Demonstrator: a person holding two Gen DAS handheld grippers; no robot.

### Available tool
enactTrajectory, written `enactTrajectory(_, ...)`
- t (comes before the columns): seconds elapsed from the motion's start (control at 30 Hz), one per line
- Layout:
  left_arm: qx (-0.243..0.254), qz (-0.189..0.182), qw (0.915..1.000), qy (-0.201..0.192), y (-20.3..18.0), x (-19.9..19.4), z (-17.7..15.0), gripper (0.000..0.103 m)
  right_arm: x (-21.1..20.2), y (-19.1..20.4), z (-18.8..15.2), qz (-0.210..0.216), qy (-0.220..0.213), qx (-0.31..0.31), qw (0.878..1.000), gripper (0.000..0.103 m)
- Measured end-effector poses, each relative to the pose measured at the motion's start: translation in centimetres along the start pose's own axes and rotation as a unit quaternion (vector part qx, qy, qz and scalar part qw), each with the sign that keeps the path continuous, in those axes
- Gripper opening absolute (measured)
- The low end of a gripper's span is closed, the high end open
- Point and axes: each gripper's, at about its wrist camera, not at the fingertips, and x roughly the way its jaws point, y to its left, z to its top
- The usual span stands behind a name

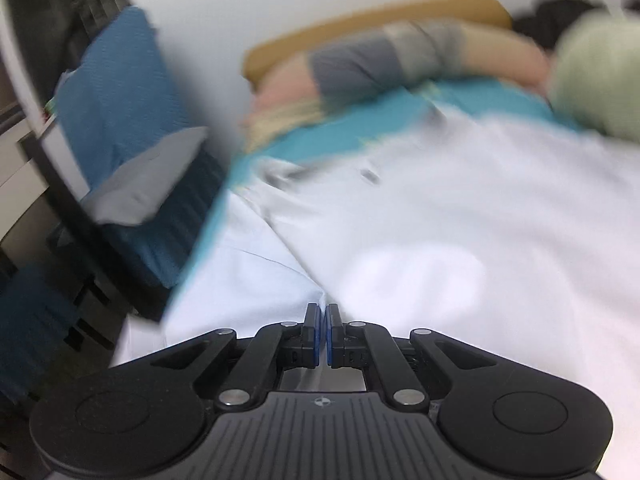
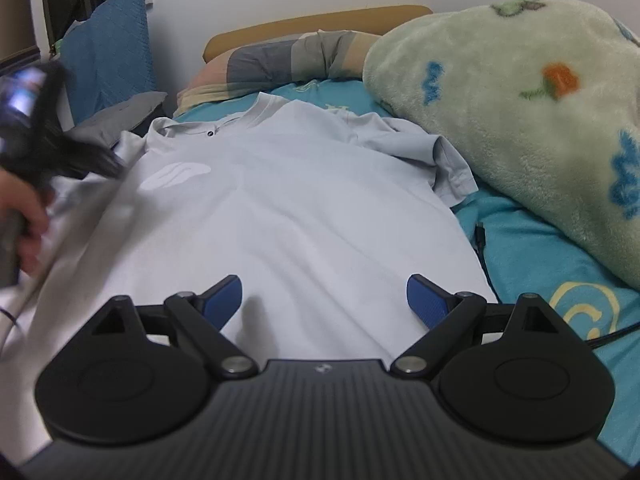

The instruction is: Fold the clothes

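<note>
A pale blue short-sleeved shirt (image 2: 288, 200) lies face up and spread flat on the bed, collar toward the headboard, with a white logo on its chest. My right gripper (image 2: 324, 284) hovers open over the shirt's lower part, and nothing is between its blue pads. In the left wrist view, which is blurred, my left gripper (image 1: 323, 312) has its pads together on a crease of the shirt (image 1: 440, 208) near its left sleeve. In the right wrist view, that left gripper (image 2: 60, 148) is a dark blur at the shirt's left edge, held by a hand (image 2: 24, 216).
A fluffy green blanket (image 2: 520, 120) is piled along the right of the shirt, touching its right sleeve. A striped pillow (image 2: 280, 56) lies below the headboard (image 2: 320, 20). A black cable (image 2: 480, 236) crosses the teal sheet (image 2: 540, 264). A blue padded cover (image 2: 112, 52) stands at the left.
</note>
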Motion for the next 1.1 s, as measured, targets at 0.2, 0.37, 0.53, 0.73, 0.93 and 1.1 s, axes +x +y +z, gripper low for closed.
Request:
enactTrajectory(0.2, -0.075, 0.008, 0.997, -0.018, 0.1, 0.2, -0.7, 0.014, 0.7, -0.3, -1.1, -0.003, 0.016, 0.003, 1.0, 0.091)
enactTrajectory(0.37, -0.189, -0.086, 0.9776, -0.035, 6.4, -4.1, -1.2, 0.069, 1.1, -0.5, -1.0, 0.0, 0.014, 0.011, 1.0, 0.091)
enactTrajectory(0.53, -0.409, -0.117, 0.9031, -0.059, 15.7, -7.8, -2.5, 0.085, 1.2, -0.5, -1.0, 0.0, 0.015, 0.016, 1.0, 0.091)
enactTrajectory(0.73, -0.518, -0.034, 0.8545, 0.002, 22.7, -6.2, -5.8, 0.088, 0.9, -0.6, -1.2, 0.002, 0.015, 0.02, 1.0, 0.091)
enactTrajectory(0.93, -0.597, -0.067, 0.795, 0.085, 26.2, -2.3, -12.4, 0.077, 0.7, -0.5, -1.4, 0.001, 0.014, 0.018, 1.0, 0.091)
enactTrajectory(1.1, -0.597, -0.091, 0.7912, 0.094, 26.3, -0.7, -13.9, 0.073, 0.7, -0.5, -1.5, 0.002, 0.011, 0.016, 1.0, 0.091)
